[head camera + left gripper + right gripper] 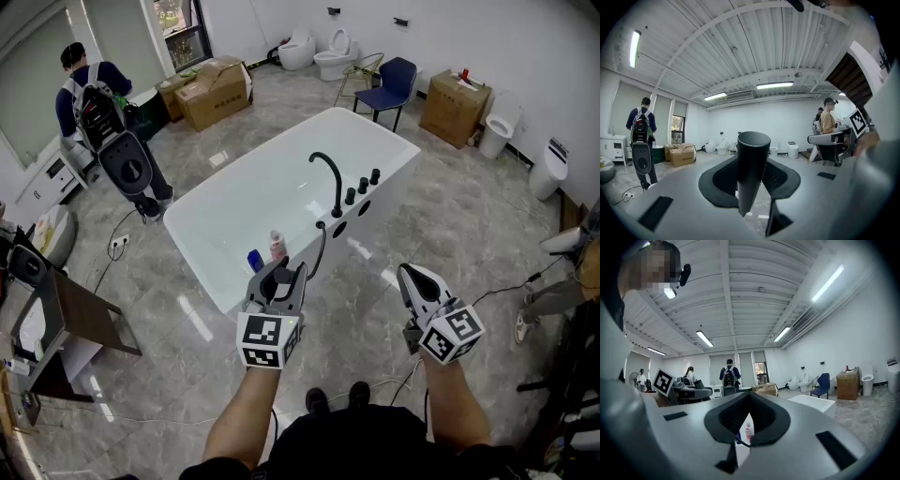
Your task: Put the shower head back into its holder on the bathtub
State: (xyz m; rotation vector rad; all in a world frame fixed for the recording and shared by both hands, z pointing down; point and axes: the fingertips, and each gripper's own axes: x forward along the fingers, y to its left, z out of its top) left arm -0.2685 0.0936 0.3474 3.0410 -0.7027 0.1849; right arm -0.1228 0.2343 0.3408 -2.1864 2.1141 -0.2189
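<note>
A white bathtub (262, 197) stands in the middle of the head view. On its near rim are a black arched faucet (328, 173) and three black knobs (363, 185). My left gripper (279, 274) is shut on the black shower head (278, 279) just before the tub's near corner. Its black hose (321, 246) curves up to the rim by the faucet. In the left gripper view the shower head (752, 164) is a dark cylinder clamped between the pads. My right gripper (413, 279) hangs to the right of the tub with nothing in it. Its jaw tips (750, 393) meet.
A pink bottle (277, 246) and a blue one (255, 260) stand at the tub's near end. A person with a backpack (94, 98) stands far left. Cardboard boxes (216, 89), a blue chair (389, 84) and toilets (333, 52) line the back. A wooden stand (84, 319) is left.
</note>
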